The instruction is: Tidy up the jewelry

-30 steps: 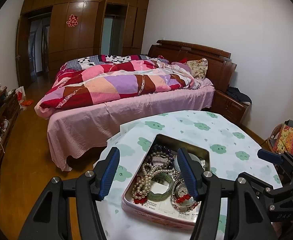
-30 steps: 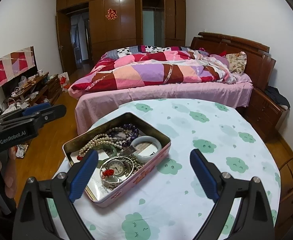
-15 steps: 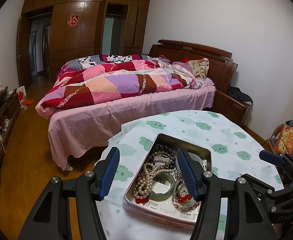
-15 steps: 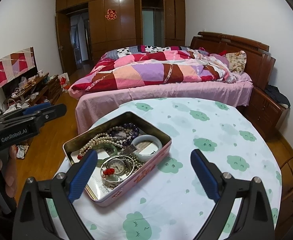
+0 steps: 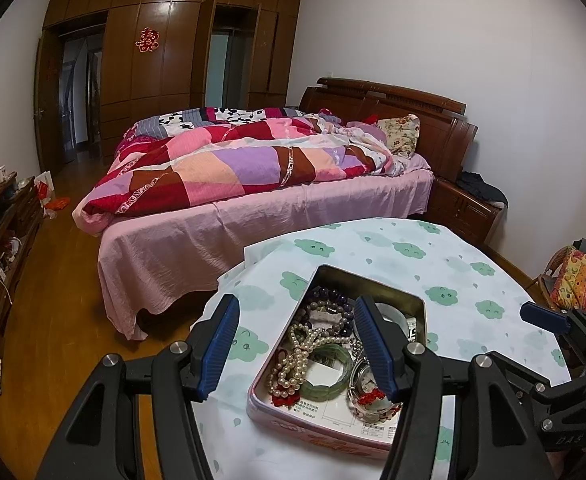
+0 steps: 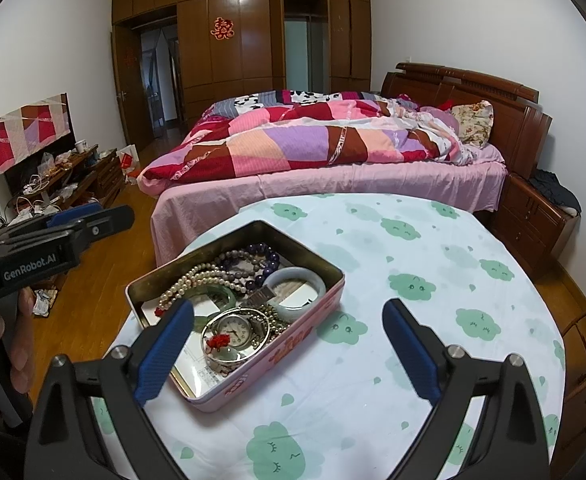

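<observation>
While both grippers hover with fingers apart and empty, the left gripper is nearer above the jewelry tin, pearls directly ahead.

Open pink tin of tangled jewelry

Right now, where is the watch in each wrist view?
Left wrist: the watch lies at the tin's near right corner, partly behind the left gripper's right finger.
Right wrist: watch left of centre, at the tin's near end.
Shared landmark: the green bangle beside it.
</observation>
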Motion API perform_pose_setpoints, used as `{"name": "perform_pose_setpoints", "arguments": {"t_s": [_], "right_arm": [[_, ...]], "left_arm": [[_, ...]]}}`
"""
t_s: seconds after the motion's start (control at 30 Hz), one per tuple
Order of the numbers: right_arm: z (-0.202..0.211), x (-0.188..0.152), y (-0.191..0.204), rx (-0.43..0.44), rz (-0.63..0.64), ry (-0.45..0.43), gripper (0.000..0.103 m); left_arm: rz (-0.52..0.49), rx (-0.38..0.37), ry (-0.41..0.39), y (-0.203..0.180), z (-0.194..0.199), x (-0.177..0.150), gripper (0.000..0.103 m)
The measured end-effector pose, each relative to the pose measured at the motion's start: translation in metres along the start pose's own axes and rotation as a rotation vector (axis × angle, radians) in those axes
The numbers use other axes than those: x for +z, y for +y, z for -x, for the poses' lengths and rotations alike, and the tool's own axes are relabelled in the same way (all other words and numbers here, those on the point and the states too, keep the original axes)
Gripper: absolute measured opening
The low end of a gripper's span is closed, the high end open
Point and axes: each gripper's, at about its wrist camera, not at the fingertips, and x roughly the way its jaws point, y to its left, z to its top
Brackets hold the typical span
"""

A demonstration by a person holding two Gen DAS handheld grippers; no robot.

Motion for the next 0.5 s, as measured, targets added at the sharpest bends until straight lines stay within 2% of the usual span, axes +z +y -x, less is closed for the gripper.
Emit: {"name": "perform_pose_setpoints", "arguments": {"t_s": [0.5], "right_arm": [[-0.0008, -0.0035, 0.0009, -0.003, -0.005, 0.001, 0.098]], "left_arm": [[0.007, 0.017, 0.02, 0.0067, -0.0009, -0.0054, 0.062]]}}
